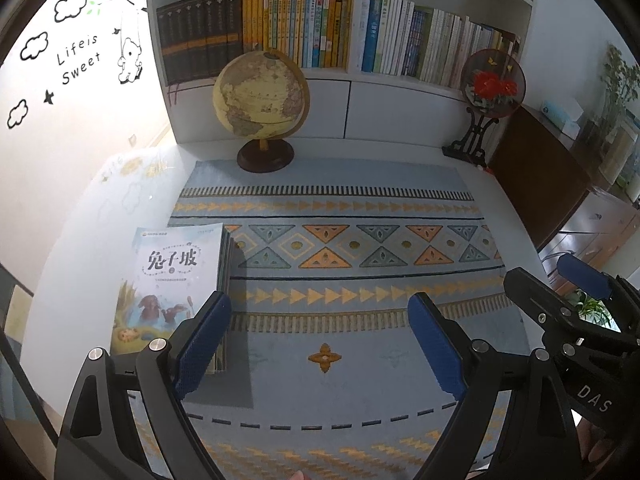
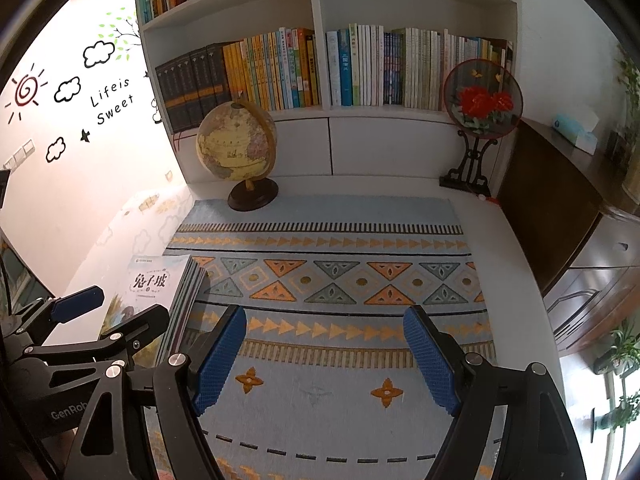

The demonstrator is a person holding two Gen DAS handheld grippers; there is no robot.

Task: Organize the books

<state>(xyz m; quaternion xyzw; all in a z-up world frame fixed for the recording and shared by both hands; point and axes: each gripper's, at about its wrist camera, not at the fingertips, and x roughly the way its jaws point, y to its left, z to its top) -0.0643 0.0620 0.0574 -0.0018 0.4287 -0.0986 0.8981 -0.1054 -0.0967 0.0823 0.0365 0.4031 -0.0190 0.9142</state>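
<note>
The books (image 1: 176,280) lie stacked flat at the mat's (image 1: 328,344) left edge, within reach. Both tools, left (image 1: 320,344) and right (image 2: 324,360), hover spread and empty, probably ready to grasp.

Book stack (image 2: 176,300) partly behind left gripper (image 2: 108,312); spines unreadable.

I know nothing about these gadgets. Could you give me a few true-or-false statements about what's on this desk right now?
1. Both tools, left and right, are open and hold nothing. True.
2. The book stack lies at the mat's left edge. True.
3. The globe lies tipped over. False: it stands upright on its base.
4. The fan ornament stands left of the globe. False: it stands far right.
</note>
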